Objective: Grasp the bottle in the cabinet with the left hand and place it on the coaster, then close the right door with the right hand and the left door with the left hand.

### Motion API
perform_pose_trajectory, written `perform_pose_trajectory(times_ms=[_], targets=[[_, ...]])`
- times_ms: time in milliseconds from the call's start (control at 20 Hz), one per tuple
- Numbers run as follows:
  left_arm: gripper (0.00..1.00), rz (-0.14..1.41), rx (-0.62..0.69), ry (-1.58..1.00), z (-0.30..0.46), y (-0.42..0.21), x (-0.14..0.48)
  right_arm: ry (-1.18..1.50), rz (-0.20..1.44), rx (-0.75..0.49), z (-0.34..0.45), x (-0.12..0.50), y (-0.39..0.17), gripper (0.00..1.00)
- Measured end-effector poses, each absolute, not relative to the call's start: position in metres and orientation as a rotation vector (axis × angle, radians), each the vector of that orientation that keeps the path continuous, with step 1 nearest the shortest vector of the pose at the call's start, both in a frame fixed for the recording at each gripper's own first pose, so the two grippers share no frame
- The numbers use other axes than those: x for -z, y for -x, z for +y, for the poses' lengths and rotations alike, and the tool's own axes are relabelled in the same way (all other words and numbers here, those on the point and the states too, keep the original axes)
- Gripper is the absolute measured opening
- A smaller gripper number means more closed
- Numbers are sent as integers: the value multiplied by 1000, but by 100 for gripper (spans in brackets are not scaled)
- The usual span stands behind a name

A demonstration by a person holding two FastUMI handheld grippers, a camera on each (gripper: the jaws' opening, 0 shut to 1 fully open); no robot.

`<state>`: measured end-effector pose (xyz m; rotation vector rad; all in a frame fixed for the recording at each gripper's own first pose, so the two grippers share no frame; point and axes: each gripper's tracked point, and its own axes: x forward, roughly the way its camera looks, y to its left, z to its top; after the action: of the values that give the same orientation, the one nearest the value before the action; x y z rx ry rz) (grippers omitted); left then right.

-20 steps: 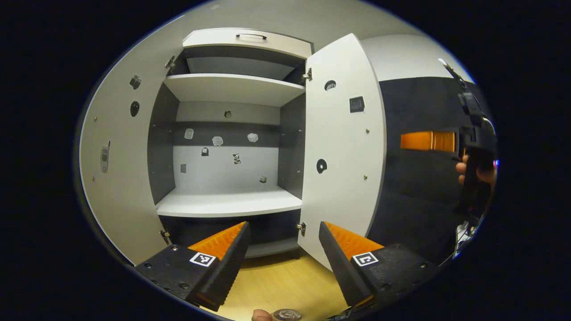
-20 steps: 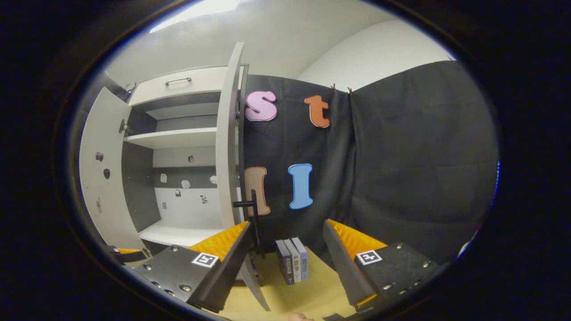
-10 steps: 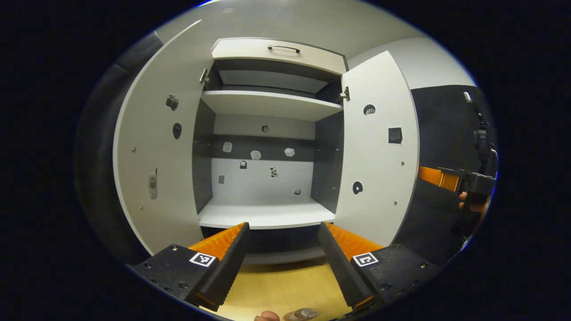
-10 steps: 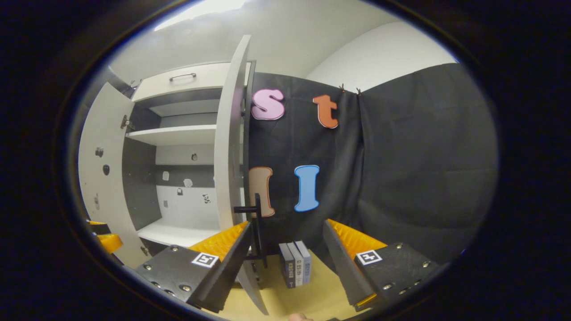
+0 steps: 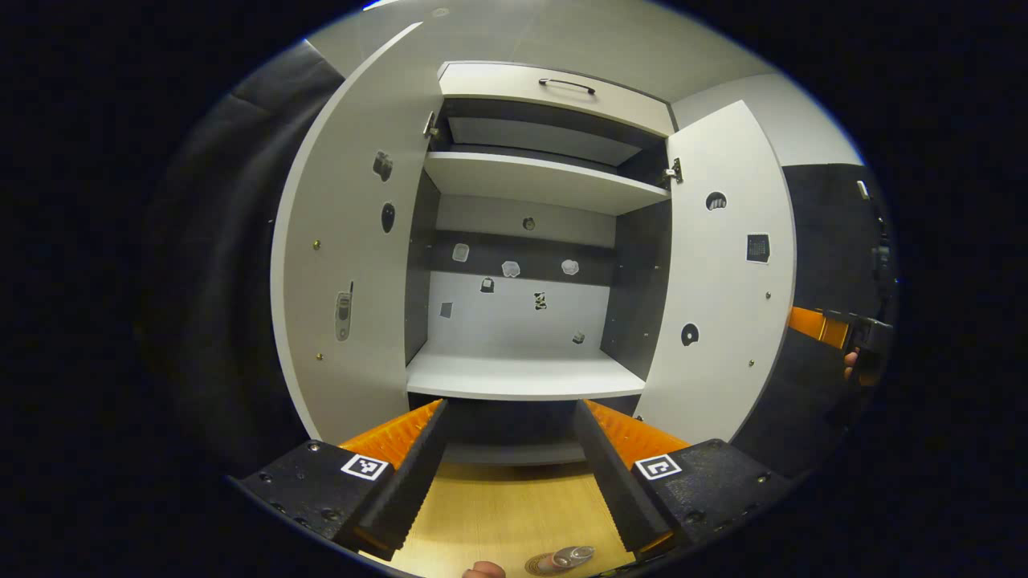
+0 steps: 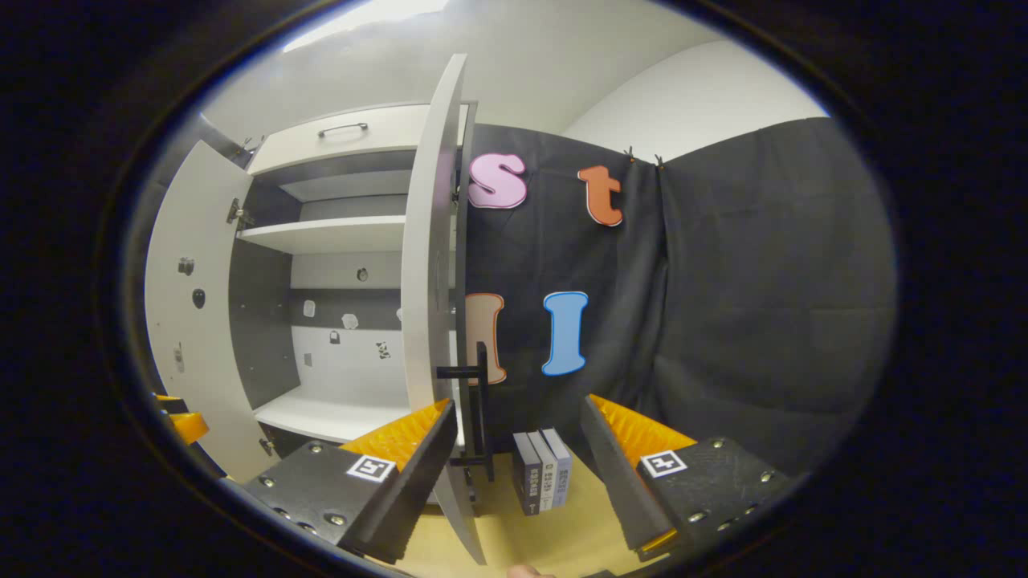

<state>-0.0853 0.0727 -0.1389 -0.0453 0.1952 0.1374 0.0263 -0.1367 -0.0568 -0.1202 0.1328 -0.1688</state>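
Cabinet [image 5: 522, 377] shifted rightward; no legible writing.

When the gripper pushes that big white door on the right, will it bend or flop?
Probably not: the right door looks like a flat, rigid board. It hangs on hinges, so it should swing shut. Its handle gives the right gripper something to push.

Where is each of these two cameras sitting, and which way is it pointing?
Left gripper view: rides on the left hand-held gripper, facing straight into the open cabinet; its two fingers show at the bottom, open.
Right gripper view: rides on the right hand-held gripper, facing the right door edge-on, its handle and some books; its fingers show, open.
Shared: the cabinet, the left door and the right door.
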Motion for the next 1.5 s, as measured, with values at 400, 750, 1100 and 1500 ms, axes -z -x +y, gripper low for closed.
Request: perform_pose_trajectory(times_ms=[400, 750, 1100, 1500], targets=[[96, 196, -208, 41, 99, 92, 140, 120, 136, 97, -101, 62, -28, 93], [97, 187, -296, 32, 123, 98, 141, 101, 143, 2, -64, 70, -35, 95], [96, 149, -404, 22, 148, 119, 128, 94, 160, -102, -22, 77, -51, 95], [97, 121, -539, 26, 184, 149, 117, 70, 140, -265, 48, 80, -58, 95]])
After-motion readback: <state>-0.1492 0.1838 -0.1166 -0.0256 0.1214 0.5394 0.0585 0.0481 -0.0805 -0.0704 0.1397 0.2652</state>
